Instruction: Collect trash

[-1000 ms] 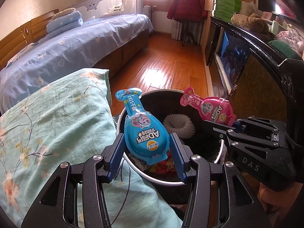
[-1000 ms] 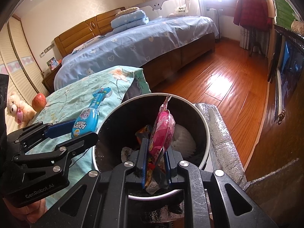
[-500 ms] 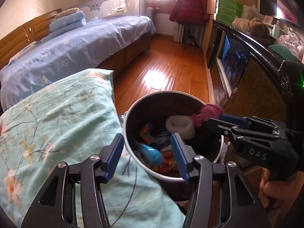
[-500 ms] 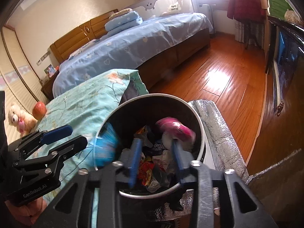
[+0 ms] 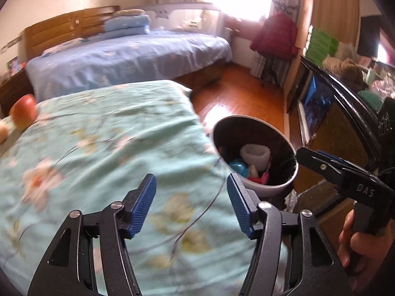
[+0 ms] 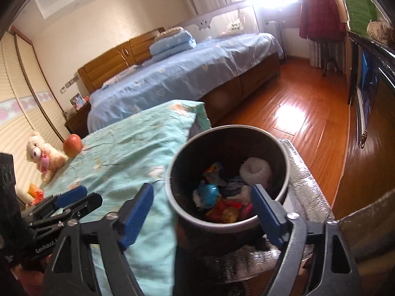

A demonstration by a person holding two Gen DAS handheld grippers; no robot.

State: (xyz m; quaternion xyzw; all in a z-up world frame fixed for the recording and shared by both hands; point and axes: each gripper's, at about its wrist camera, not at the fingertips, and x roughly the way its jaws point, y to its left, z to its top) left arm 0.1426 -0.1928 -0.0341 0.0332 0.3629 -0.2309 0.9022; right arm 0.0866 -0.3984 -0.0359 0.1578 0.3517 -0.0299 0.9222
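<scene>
A round dark trash bin [image 6: 284,172] with a pale rim [image 5: 279,187] stands beside the teal floral bedspread [image 5: 111,153]. Inside lie the blue package [image 6: 208,192], a pink package [image 5: 265,176], a white foam sleeve [image 6: 255,169] and several wrappers. My left gripper [image 5: 191,203] is open and empty over the bedspread, left of the bin. My right gripper [image 6: 202,209] is open and empty above the bin's near rim. Each gripper shows in the other's view, the left [image 6: 71,203] and the right [image 5: 333,165].
A red apple [image 6: 72,145] and a teddy bear [image 6: 42,154] sit at the bedspread's far left, with an orange wrapper [image 6: 34,192] near them. A blue bed [image 6: 185,74] lies beyond. A dark cabinet [image 5: 345,113] runs along the right. Silver foil matting [image 6: 303,180] lies by the bin.
Both grippers opened and dropped the blue and pink packages into the bin. The left gripper then swung left over the bedspread; the right pulled back slightly.
</scene>
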